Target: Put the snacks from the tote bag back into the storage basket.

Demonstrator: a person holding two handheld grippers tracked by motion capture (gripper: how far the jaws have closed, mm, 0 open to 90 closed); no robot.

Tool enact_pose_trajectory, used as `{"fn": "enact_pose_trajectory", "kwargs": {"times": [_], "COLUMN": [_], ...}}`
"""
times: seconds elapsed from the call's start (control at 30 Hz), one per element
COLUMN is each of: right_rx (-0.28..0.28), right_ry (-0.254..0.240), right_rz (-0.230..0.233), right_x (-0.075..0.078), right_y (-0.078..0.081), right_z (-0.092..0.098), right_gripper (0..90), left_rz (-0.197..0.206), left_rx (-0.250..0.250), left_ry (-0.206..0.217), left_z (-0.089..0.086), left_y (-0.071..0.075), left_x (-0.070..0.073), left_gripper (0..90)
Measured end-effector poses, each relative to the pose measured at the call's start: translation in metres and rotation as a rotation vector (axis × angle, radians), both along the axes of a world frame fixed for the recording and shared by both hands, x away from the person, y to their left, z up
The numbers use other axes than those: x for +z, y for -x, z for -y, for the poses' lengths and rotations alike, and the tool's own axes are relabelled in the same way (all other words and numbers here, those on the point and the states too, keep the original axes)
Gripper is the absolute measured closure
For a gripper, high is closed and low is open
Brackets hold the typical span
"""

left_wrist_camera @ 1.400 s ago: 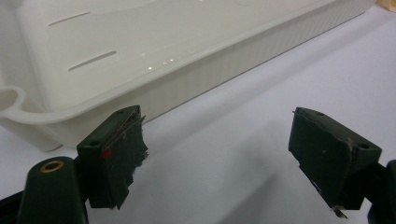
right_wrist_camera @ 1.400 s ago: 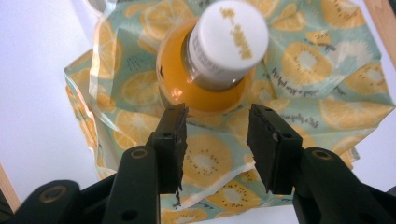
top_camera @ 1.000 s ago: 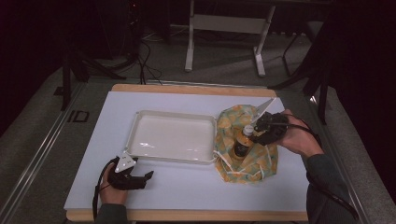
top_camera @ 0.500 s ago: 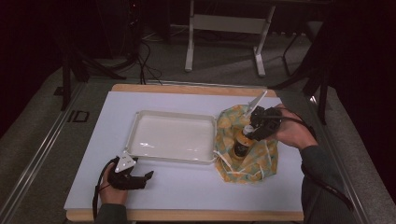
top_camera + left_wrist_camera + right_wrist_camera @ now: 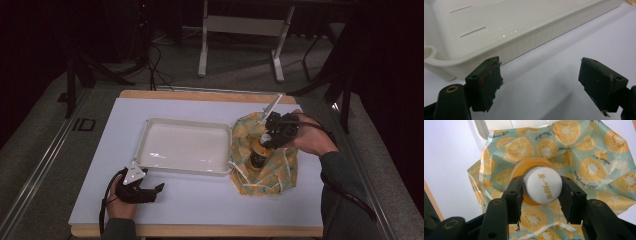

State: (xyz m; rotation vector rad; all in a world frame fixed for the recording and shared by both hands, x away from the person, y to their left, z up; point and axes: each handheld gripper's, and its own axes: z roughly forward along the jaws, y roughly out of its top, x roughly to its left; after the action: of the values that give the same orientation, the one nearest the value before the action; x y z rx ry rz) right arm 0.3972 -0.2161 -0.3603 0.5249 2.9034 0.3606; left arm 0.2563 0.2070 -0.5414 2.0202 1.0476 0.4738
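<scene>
Right hand-held gripper (image 5: 541,190), jaws just closing, clamps the white cap (image 5: 542,188) of an amber bottle (image 5: 259,156) standing on fruit-print cloth (image 5: 272,167), right of centre. Lift straight up (cap may slip). Left hand-held gripper (image 5: 541,87) gapes empty near the tray (image 5: 185,147). White bench (image 5: 210,195); dark room.

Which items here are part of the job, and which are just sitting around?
In the job:
- bottle with white cap, upright on the cloth
- fruit-print cloth under it
- right tool, jaws just closing on the cap

Lying about:
- white tray, nothing in it
- left tool, open, resting on the table beside the tray
</scene>
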Motion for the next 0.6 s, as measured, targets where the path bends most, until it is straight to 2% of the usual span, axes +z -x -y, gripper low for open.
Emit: {"fn": "enact_pose_trajectory", "kwargs": {"times": [0.2, 0.5, 0.6], "right_rx": [0.016, -0.001, -0.007], "right_ry": [0.013, 0.014, 0.017], "right_rz": [-0.004, -0.007, -0.018], "right_x": [0.0001, 0.0002, -0.0024], "right_y": [-0.0019, -0.0035, -0.0048], "right_z": [-0.0034, -0.0042, -0.0047], "right_gripper": [57.2, 57.6, 54.0], "left_rz": [-0.001, -0.002, -0.001], "left_rx": [0.001, 0.0, 0.0], "left_ry": [0.001, 0.0, 0.001], "left_z": [-0.0001, -0.0001, -0.0002], "left_y": [-0.0002, -0.0002, -0.0002], "left_x": [0.0, 0.0, 0.0], "left_gripper": [18.7, 18.7, 18.7]}}
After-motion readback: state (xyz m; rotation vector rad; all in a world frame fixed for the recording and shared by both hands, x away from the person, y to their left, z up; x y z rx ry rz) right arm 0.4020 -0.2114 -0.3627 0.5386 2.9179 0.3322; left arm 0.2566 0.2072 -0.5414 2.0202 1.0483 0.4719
